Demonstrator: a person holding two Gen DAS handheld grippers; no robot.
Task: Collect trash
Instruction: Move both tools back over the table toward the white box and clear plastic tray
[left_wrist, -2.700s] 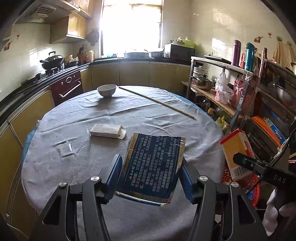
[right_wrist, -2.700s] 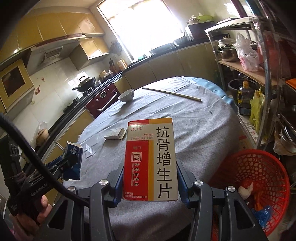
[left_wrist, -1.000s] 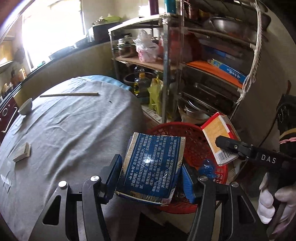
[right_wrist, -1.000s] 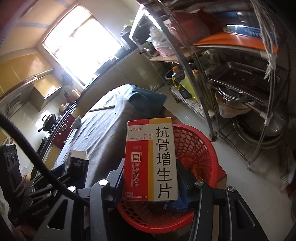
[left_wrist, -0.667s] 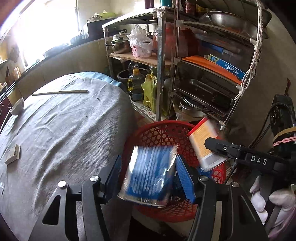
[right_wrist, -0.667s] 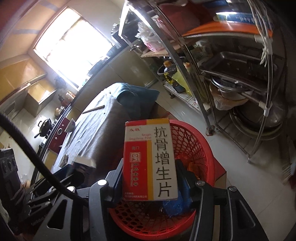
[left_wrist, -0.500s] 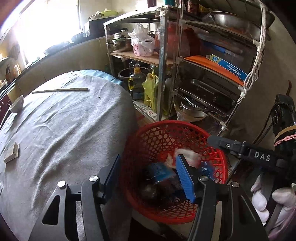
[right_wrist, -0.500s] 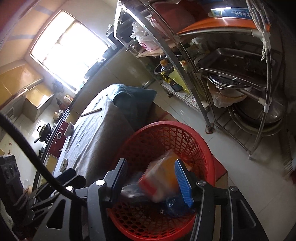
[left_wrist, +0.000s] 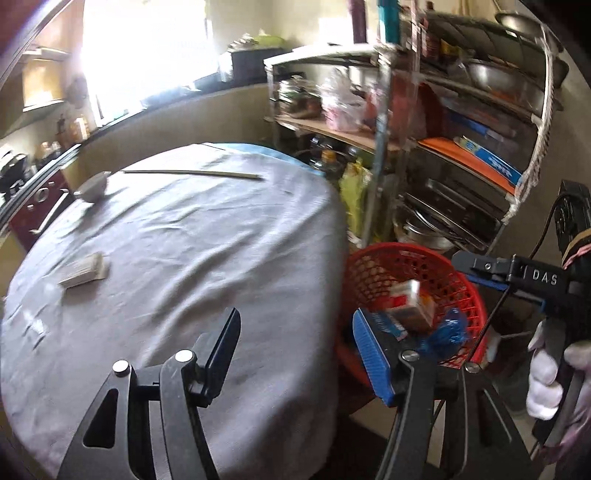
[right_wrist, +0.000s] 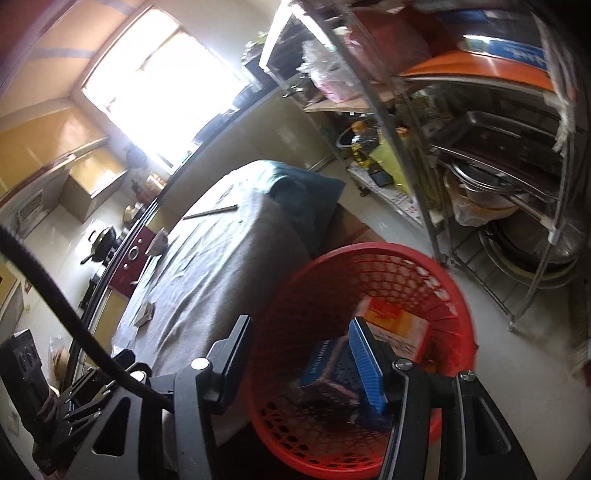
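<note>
A red mesh basket (left_wrist: 469, 291) stands on the floor beside the round table; it also shows in the right wrist view (right_wrist: 458, 295). Inside lie the red-and-yellow box (left_wrist: 410, 299) (right_wrist: 397, 321) and the blue foil packet (right_wrist: 325, 365) (left_wrist: 386, 325). My left gripper (left_wrist: 295, 354) is open and empty over the table's edge. My right gripper (right_wrist: 299, 362) is open and empty above the basket; it also shows in the left wrist view (left_wrist: 484, 271). A small white box (left_wrist: 83, 270) lies on the grey tablecloth (left_wrist: 184, 240).
A white bowl (left_wrist: 91, 187) and a long stick (left_wrist: 192, 172) lie at the table's far side. A metal shelf rack (left_wrist: 461, 147) full of pots and bags stands right behind the basket. Kitchen counter and stove run along the left wall.
Both grippers swung from the table to the basket, opened, and dropped the blue packet and the red-and-yellow box into it. The left view has since turned back toward the table.
</note>
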